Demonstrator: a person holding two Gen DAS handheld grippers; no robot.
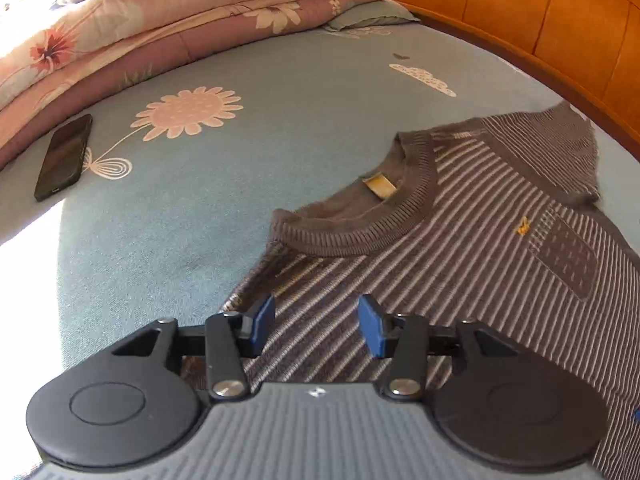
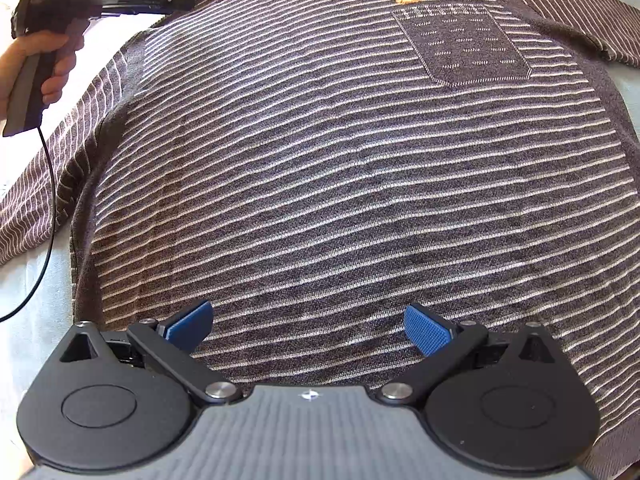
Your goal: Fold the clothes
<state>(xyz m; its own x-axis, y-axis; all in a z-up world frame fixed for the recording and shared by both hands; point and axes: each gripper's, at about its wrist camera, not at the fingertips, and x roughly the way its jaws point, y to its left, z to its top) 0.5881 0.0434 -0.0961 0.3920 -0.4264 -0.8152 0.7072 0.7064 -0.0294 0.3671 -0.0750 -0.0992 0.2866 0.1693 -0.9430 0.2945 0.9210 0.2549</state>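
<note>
A brown sweater with thin pale stripes (image 1: 460, 220) lies flat, face up, on the bed, with a ribbed collar (image 1: 360, 236) and a yellow label inside it. My left gripper (image 1: 318, 326) hovers over the shoulder just below the collar, open, with only fabric beneath its blue pads. In the right wrist view the sweater (image 2: 340, 160) fills the frame, chest pocket (image 2: 460, 48) at the upper right. My right gripper (image 2: 309, 326) stands wide open above the lower body, holding nothing. A hand (image 2: 44, 56) holds the left gripper's handle at the upper left.
A blue-green bedsheet with flower prints (image 1: 240, 60) covers the bed. A dark phone (image 1: 64, 156) lies at the left. Folded floral quilts (image 1: 120, 40) are stacked at the back left. An orange wooden headboard (image 1: 540, 12) runs along the right. A black cable (image 2: 48, 200) hangs from the handle.
</note>
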